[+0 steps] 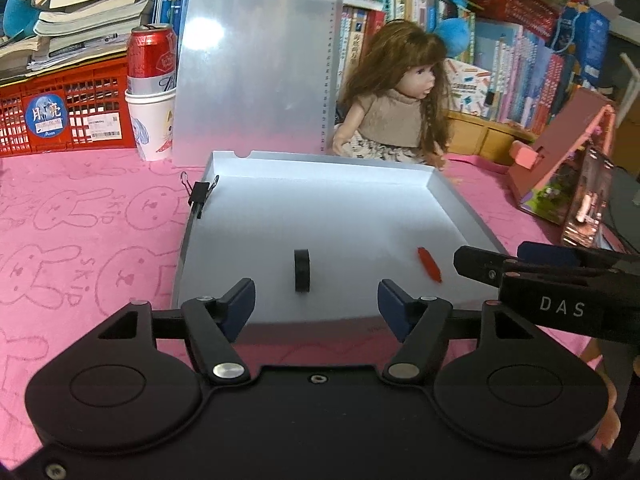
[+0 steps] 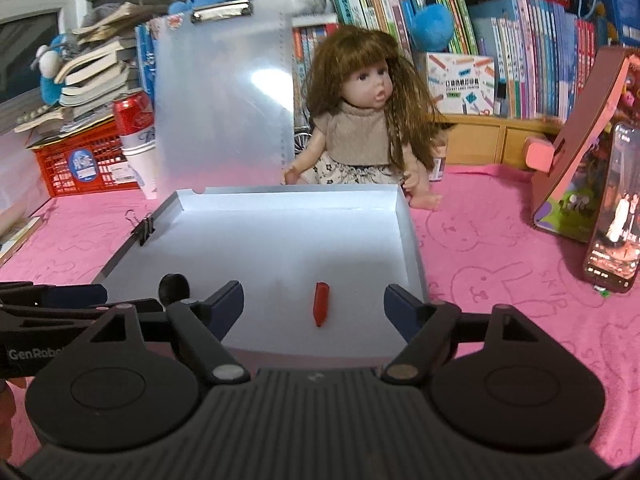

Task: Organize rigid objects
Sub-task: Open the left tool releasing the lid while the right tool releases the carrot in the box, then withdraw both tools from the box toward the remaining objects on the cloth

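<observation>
A pink bunny-print cloth covers the counter [image 1: 92, 216], with a shallow white tray [image 1: 460, 196] on it. Inside lie a black ring [image 1: 302, 271] on edge and a red crayon [image 2: 321, 303], its long axis pointing straight away from the right tool [image 2: 314, 308]. Both that and the left tool [image 1: 316, 304] gape empty; the ring lies just ahead of the left one.

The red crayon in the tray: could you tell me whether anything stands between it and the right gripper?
Nothing visible does. The red crayon lies alone on the white tray floor, just ahead of the open right gripper. The black ring stands off to the side, nearer the left gripper.
</observation>
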Demonstrator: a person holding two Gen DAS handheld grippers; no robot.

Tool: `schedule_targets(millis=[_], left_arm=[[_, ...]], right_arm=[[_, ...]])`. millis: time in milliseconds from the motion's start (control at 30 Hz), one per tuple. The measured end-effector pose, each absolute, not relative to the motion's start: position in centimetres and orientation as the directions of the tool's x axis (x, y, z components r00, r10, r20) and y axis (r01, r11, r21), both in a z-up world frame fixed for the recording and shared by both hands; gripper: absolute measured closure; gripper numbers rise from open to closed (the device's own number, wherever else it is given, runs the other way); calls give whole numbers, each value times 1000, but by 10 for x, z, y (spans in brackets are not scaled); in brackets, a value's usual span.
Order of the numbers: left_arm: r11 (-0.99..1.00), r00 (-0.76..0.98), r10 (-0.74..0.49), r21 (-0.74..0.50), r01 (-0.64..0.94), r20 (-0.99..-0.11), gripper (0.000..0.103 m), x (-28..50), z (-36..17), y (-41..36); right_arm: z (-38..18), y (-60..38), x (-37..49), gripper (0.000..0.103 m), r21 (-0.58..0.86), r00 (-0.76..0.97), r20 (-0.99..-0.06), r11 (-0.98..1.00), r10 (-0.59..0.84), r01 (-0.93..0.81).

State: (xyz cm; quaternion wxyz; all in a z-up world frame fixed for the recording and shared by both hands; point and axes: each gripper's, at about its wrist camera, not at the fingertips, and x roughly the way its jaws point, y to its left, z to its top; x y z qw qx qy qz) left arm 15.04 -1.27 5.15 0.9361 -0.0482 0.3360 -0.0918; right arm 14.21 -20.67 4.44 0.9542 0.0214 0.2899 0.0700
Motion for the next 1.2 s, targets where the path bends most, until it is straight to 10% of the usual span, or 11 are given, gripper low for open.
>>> schedule_targets(millis=[1200], left_arm=[[976,819,-216,-130,173,-532,26,25,36,4]], right_arm=[[16,-219,40,3,58,864,-471,983,178,-171]])
